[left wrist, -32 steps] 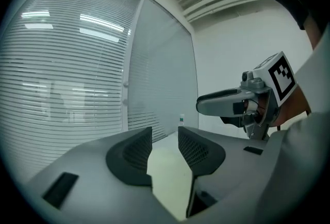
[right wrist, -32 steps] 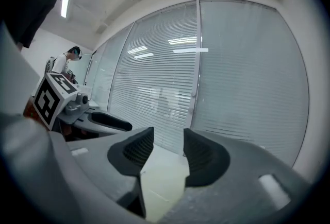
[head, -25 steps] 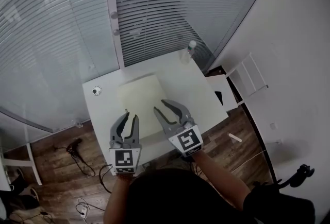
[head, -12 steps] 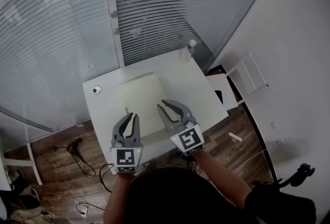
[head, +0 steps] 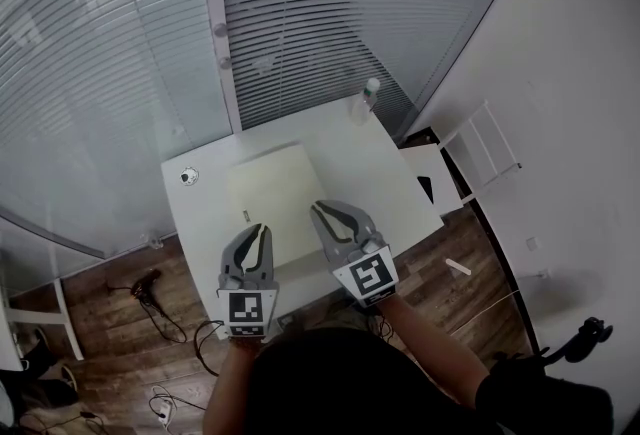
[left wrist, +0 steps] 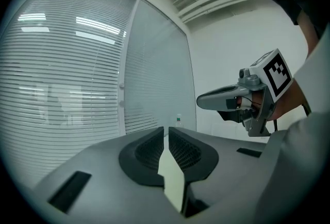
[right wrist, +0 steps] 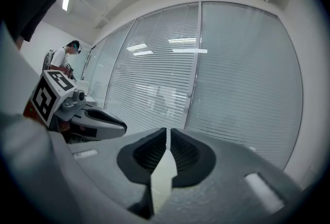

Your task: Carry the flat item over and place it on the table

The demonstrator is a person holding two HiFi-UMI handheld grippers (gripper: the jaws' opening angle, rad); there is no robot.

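The flat item (head: pixel 272 193) is a pale cream board lying flat on the white table (head: pixel 385 173). My left gripper (head: pixel 262 229) hovers over the board's near left part. Its jaws have just been closing, and only a thin slit is left, with nothing between them. My right gripper (head: pixel 320 210) sits over the near right part. Its jaws have also just been closing, and they hold nothing. In the left gripper view the left gripper (left wrist: pixel 166 130) shows the cream board through its slit. The right gripper (right wrist: pixel 168 131) shows the same in its own view.
A small bottle (head: pixel 371 95) stands at the table's far right corner, and a small round object (head: pixel 188 177) lies at the far left. Slatted blinds line the glass wall behind. A white rack (head: pixel 480 148) stands to the right, and cables (head: pixel 150 295) lie on the wooden floor.
Both grippers' jaws have closed from clearly apart to nearly touching. Both have drawn back slightly toward me. The board has not moved.
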